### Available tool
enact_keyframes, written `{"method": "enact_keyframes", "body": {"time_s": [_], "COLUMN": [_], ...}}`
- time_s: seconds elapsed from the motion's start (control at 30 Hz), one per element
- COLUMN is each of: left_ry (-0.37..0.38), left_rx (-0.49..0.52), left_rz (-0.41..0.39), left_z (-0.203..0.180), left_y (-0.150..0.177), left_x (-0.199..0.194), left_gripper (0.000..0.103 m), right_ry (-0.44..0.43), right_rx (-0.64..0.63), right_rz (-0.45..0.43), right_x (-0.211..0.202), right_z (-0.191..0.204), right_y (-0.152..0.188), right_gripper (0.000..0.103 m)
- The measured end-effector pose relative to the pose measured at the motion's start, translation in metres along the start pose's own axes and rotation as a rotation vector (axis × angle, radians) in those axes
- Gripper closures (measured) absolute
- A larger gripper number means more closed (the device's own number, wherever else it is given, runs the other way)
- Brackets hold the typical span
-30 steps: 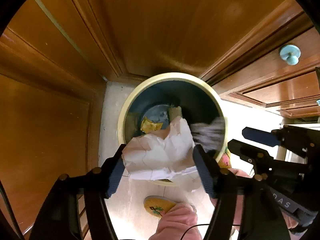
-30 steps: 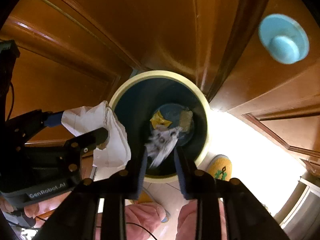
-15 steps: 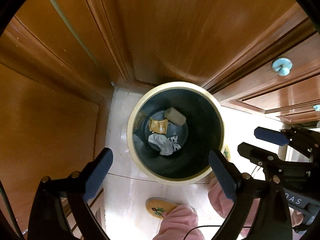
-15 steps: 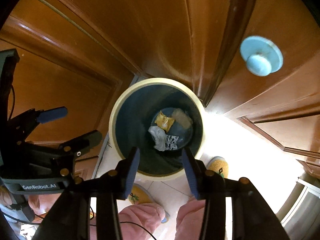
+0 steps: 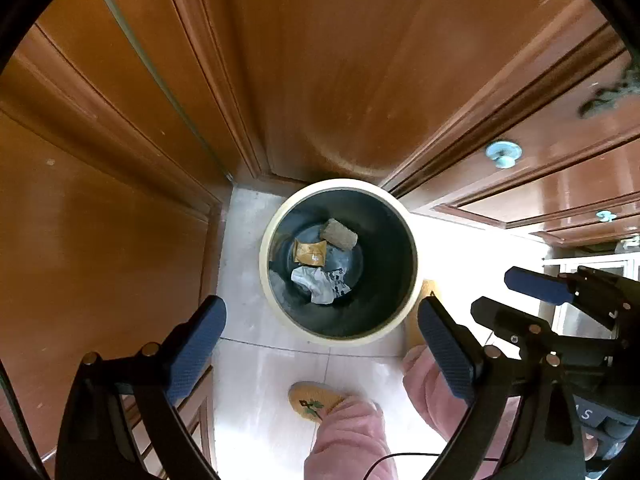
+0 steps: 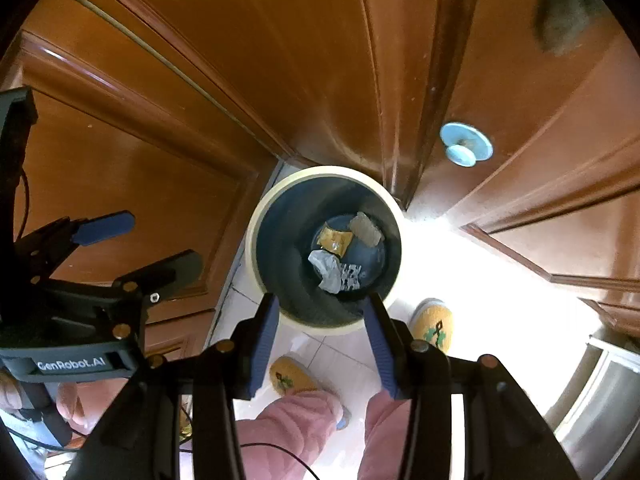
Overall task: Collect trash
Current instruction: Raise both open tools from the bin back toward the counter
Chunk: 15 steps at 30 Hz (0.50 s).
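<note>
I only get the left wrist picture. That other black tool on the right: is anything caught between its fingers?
Observer: No. In the right wrist view the right gripper has just been opening its jaws, and nothing is between them; only the bin shows in the gap, far below.
Operator: Does my own tool carry a name?
Observer: Yes. The left gripper, whose jaws have just been opening and are empty too, reads GenRobot.AI on its body.
Operator: I see one yellow slipper whole. Is there a second?
Observer: Yes. The second slipper shows whole, to the right of the bin, with a green pattern on top.
</note>
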State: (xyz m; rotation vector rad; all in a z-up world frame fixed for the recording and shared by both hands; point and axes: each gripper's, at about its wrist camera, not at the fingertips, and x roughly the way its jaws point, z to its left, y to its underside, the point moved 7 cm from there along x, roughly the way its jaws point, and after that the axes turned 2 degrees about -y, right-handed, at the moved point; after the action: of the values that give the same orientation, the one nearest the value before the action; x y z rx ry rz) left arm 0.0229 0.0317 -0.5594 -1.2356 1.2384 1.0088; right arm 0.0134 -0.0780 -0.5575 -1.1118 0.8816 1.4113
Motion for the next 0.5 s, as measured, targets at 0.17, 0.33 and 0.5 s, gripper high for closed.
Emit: {"method": "enact_keyframes", "body": {"time_s": [0.17, 0.33, 0.5], "left_ry": [0.016, 0.014, 0.006], "left_rx": [-0.002, 0.019, 0.024], "left_rz": [-0.017, -0.066, -0.139], "left_z": [-0.007, -0.016, -0.020], "left_y": [-0.001, -0.002, -0.005], "left_x": [-0.048, -0.115, -0.180], "left_gripper": [0.007, 0.007, 0.007], "right_ry": [0.016, 0.029, 0.041], "right_rx": [0.009, 0.013, 0.001], "right_rz": [-0.015, -0.041, -0.090], "right_x": [-0.043, -0.095, -0.150], "right_z": [0.011, 0.024, 0.042], "right_y": [0.003, 0.005, 0.004], "right_gripper": [0.058, 0.058, 0.058]}}
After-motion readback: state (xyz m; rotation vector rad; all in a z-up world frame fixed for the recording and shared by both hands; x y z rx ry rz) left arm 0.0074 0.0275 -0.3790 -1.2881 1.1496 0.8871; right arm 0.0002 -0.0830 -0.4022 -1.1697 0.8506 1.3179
